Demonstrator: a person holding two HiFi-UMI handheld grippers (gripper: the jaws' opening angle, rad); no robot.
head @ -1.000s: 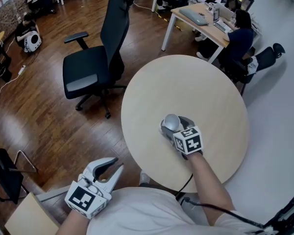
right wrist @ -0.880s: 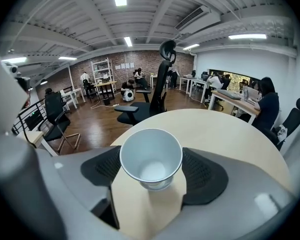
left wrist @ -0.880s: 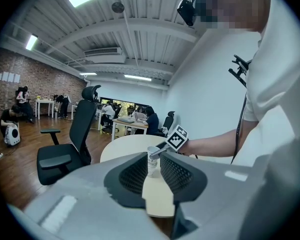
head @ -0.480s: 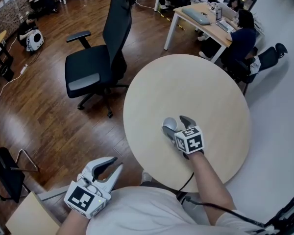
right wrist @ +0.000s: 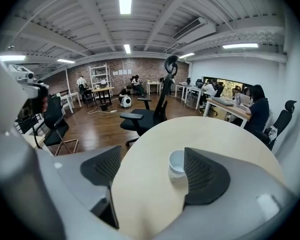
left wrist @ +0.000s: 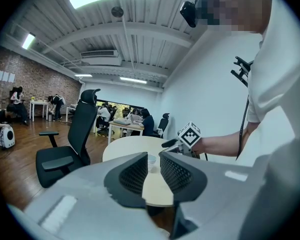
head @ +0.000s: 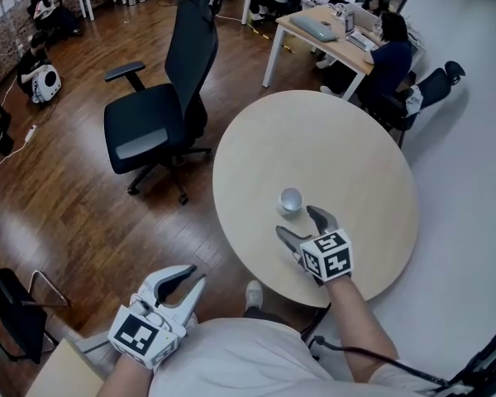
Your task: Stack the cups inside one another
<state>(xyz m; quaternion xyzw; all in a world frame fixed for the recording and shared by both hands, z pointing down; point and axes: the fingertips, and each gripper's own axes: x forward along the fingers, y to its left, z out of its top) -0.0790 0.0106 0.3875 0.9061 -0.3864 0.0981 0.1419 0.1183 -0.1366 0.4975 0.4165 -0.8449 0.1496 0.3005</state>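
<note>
A white cup stack [head: 290, 200] stands upright on the round beige table [head: 355, 155], left of its middle; it also shows as the cup stack [right wrist: 177, 165] and, small and far, as the cup stack [left wrist: 151, 160]. My right gripper [head: 302, 223] hovers just behind it toward me, open, jaws apart and not touching it. My left gripper [head: 184, 280] hangs low off the table at the bottom left, jaws a narrow gap apart with nothing between them.
A black office chair [head: 161, 106] stands on the wood floor left of the table. People sit at a desk [head: 335, 31] beyond the table's far edge. A folding chair [head: 16, 304] is at the far left.
My right gripper has opened, let go of the cup and drawn back toward me. The cup stays standing on the table. The left gripper has hardly moved.
</note>
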